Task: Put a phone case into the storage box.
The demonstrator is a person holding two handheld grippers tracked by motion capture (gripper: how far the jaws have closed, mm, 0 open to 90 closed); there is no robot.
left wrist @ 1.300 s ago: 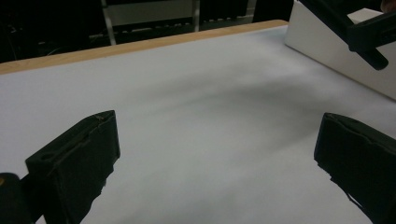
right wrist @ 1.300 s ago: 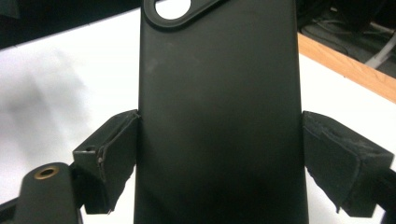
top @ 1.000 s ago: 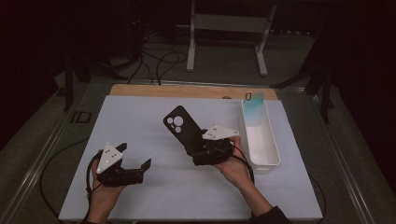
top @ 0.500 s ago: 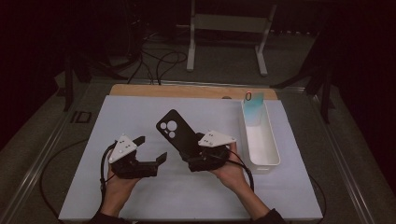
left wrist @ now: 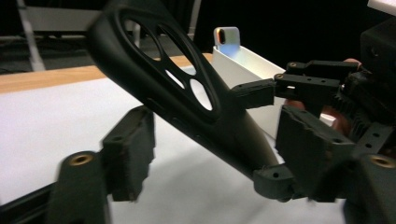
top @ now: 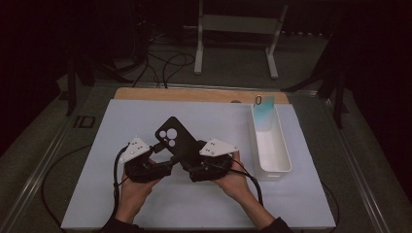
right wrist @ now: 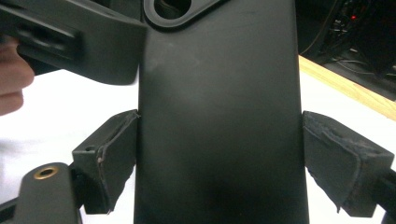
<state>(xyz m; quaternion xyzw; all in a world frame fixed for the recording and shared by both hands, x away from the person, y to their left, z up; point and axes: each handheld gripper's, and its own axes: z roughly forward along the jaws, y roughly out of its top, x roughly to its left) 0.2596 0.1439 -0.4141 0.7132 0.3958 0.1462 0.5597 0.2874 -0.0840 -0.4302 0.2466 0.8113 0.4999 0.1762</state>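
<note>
We've got the black phone case (top: 176, 142) up off the table mat (top: 97, 204), tilted, near the mat's middle, its camera cut-outs toward the far edge. Our right gripper (top: 190, 171) pinches it across its width at the lower end; in the right gripper view both pads (right wrist: 109, 154) sit against the case's long sides. Our left gripper (top: 165, 165) has just been closing, its jaws partly spread around the case's edge, and in the left gripper view the near pad (left wrist: 130, 154) looks just short of contact. To do this well, we'd say: keep the right grip firm and steady, and bring the left pads squarely onto the rim beside the cut-outs, not on the thin bridge between them. The white bin (top: 270, 145) along the mat's right edge, a phone (top: 263, 109) leaning at its far end, stays well apart.
</note>
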